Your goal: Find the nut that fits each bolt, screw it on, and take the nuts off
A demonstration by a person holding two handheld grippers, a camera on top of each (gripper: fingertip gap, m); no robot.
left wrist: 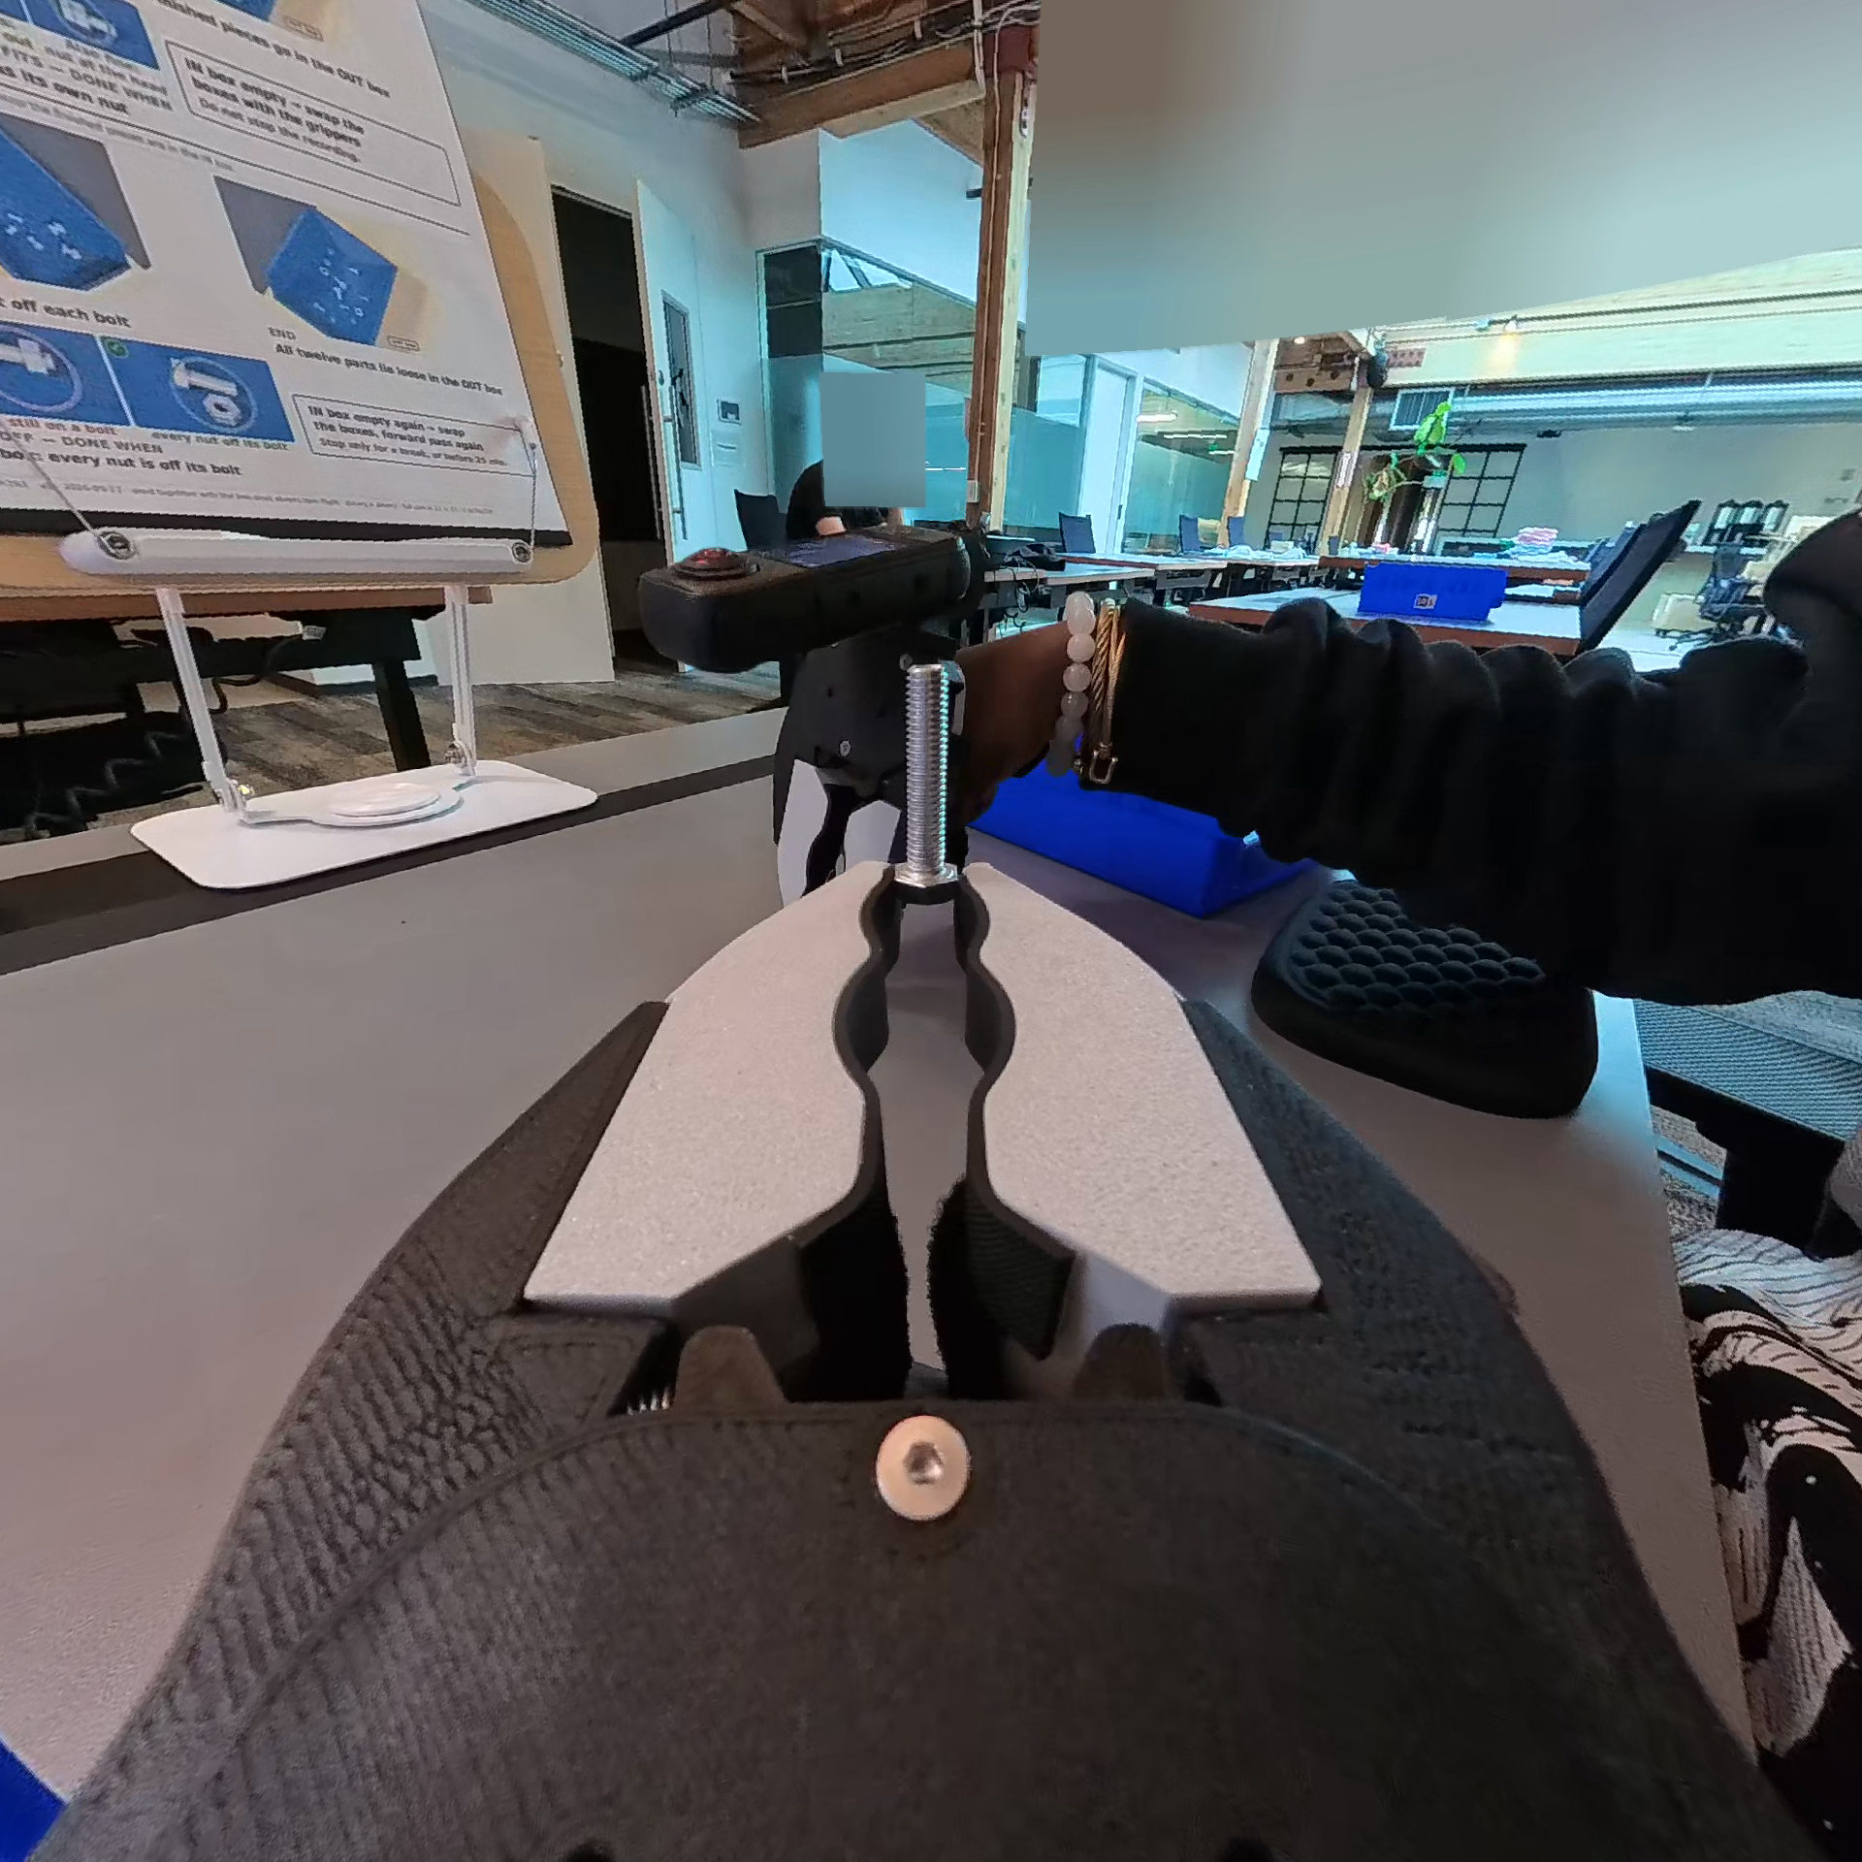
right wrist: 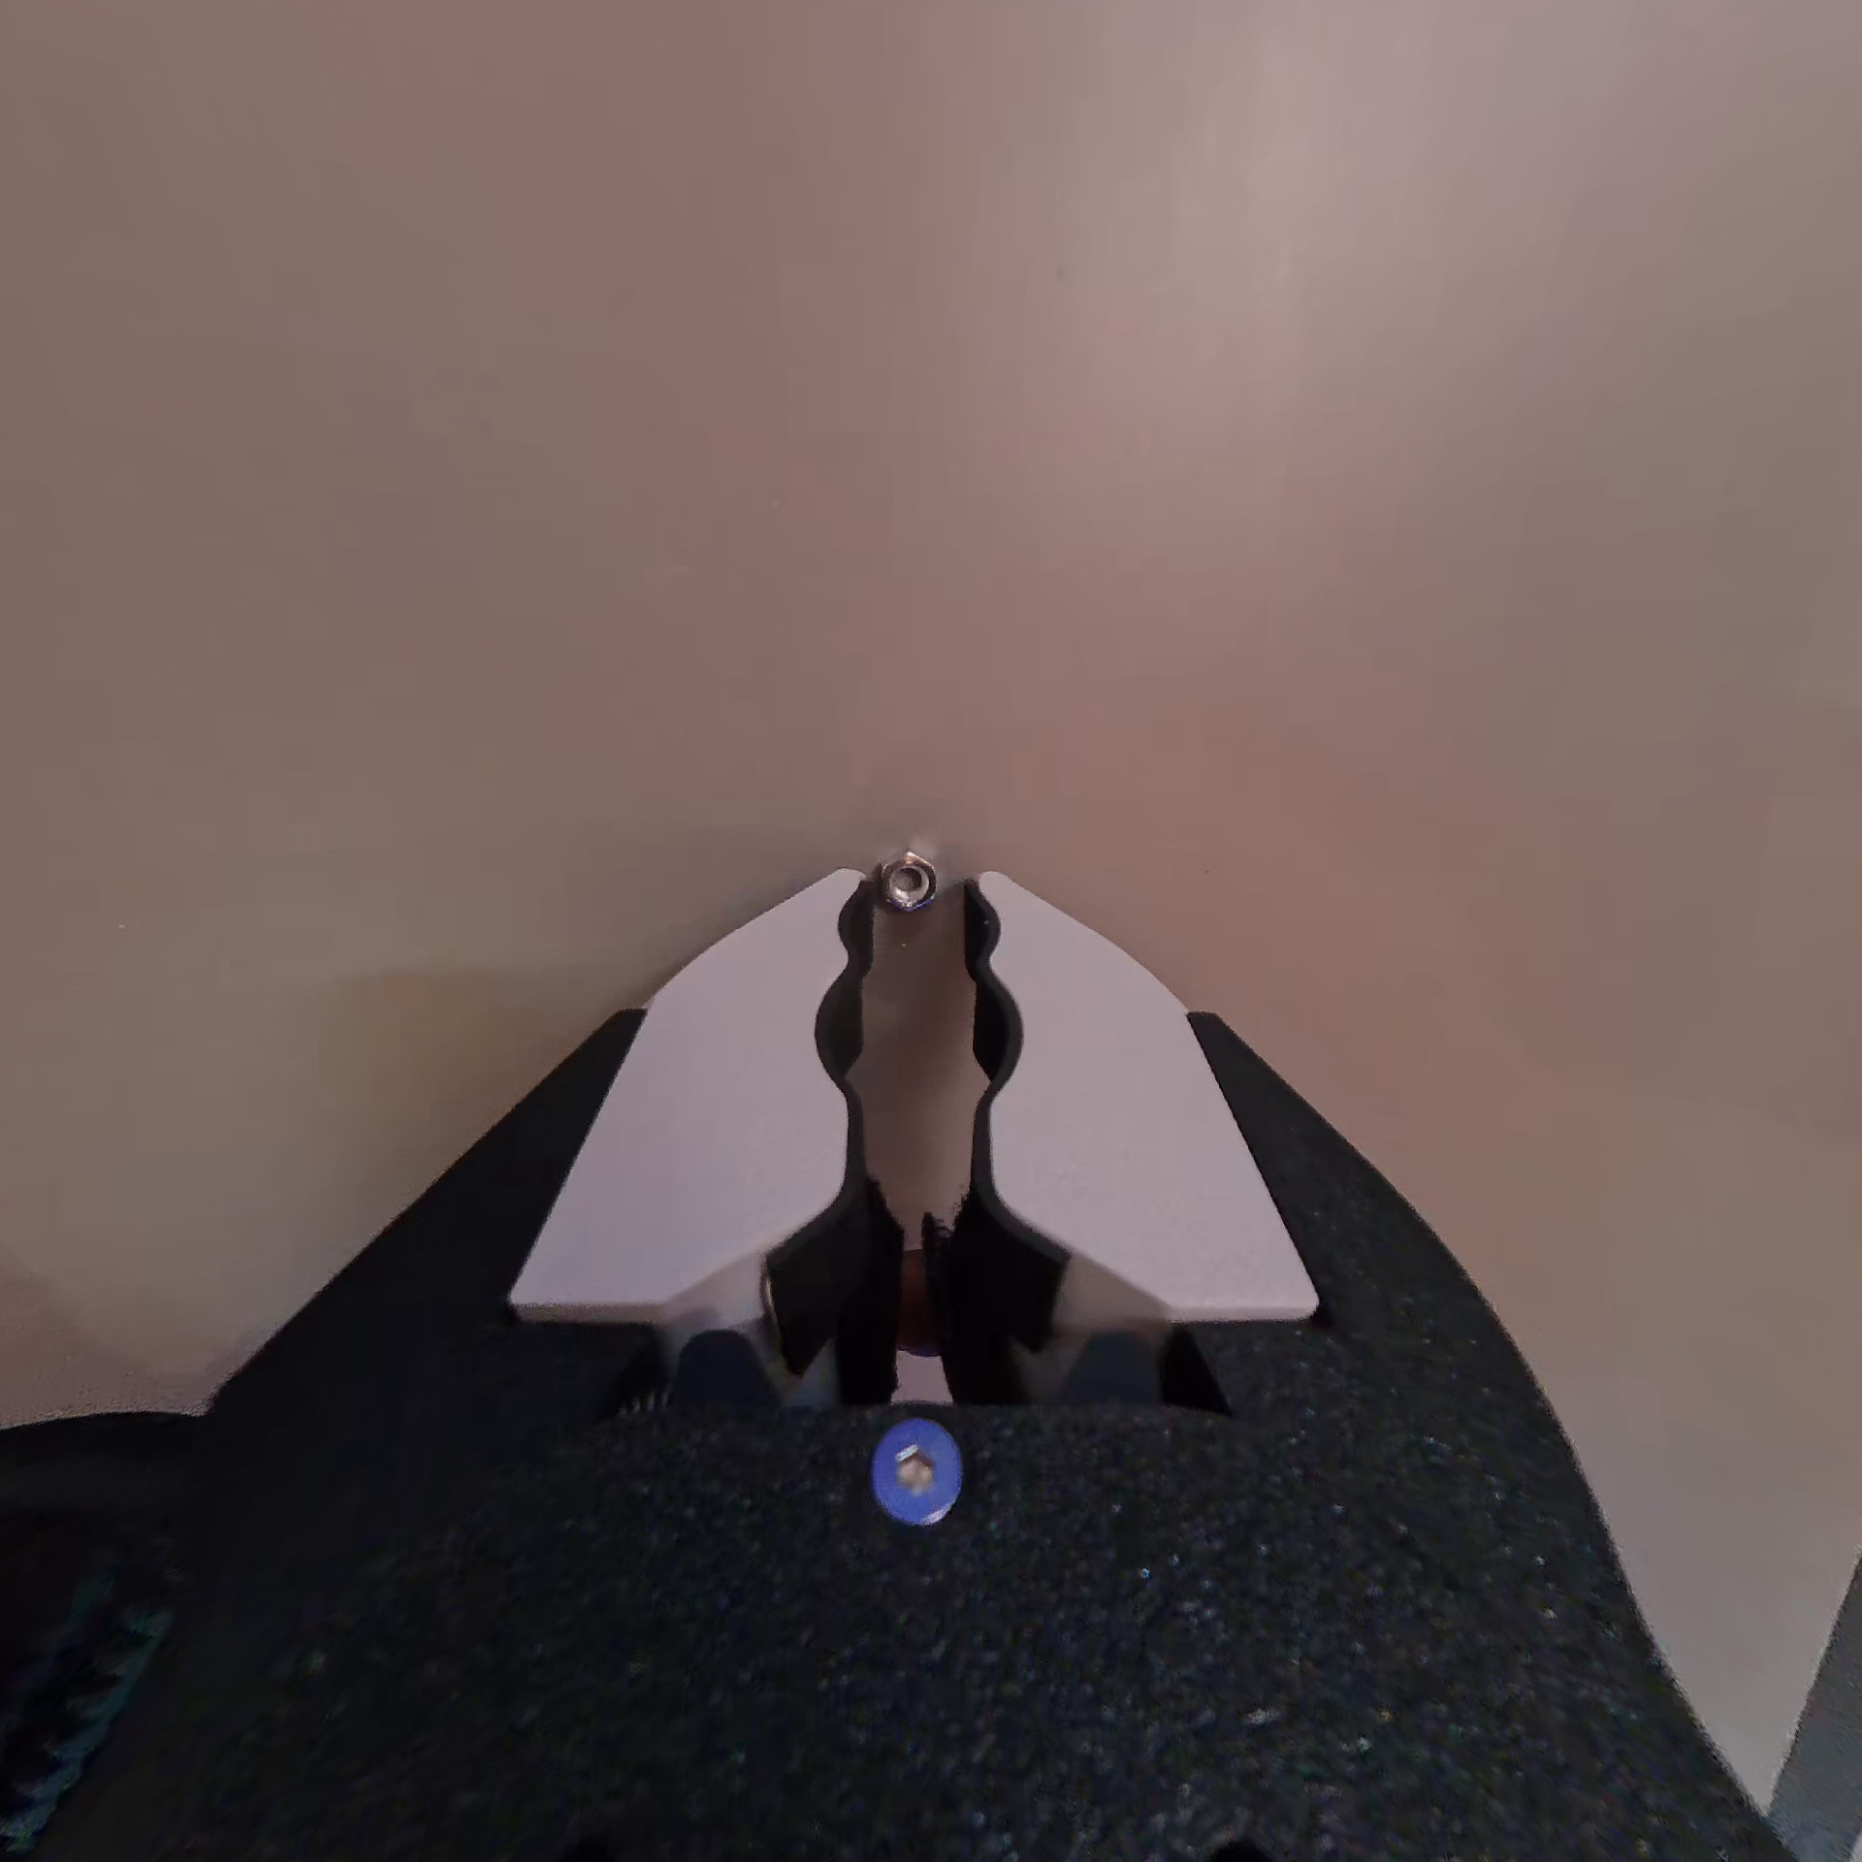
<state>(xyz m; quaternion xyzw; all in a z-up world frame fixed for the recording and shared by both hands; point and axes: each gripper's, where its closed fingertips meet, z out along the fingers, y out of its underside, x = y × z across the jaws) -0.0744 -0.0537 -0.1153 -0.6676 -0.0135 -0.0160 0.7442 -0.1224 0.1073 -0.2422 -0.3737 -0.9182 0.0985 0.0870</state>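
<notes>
Nearest the lens in the left wrist view: left gripper (left wrist: pixel 924 892), black body with pale grey fingers (left wrist: pixel 766 1058), jaws narrowed to a slim gap and pinching the hex head of a silver bolt (left wrist: pixel 929 771) right at the tips. Bolt upright, threaded shank rising above the fingertips, head seated between the two tips with both pressed against it. Just behind the bolt: right gripper (left wrist: pixel 841 806) pointing down at the grey worktop (left wrist: pixel 403 1008), held by a hand (left wrist: pixel 1008 705) in a black sleeve (left wrist: pixel 1461 786) with bead and gold bracelets at the wrist. Blue box (left wrist: pixel 1139 841) on the worktop beyond, black honeycomb-textured pad (left wrist: pixel 1411 987) to the right under the sleeve, white stand (left wrist: pixel 363 816) carrying an instruction sheet to the left. Right wrist view, looking straight down onto the worktop (right wrist: pixel 907 403): right gripper (right wrist: pixel 912 887) with jaws spread, a small silver nut (right wrist: pixel 907 887) lying flat on the surface between the very tips, bore facing the camera. Nut close against the left fingertip (right wrist: pixel 806 907), clear gap to the right one, so not clamped.
</notes>
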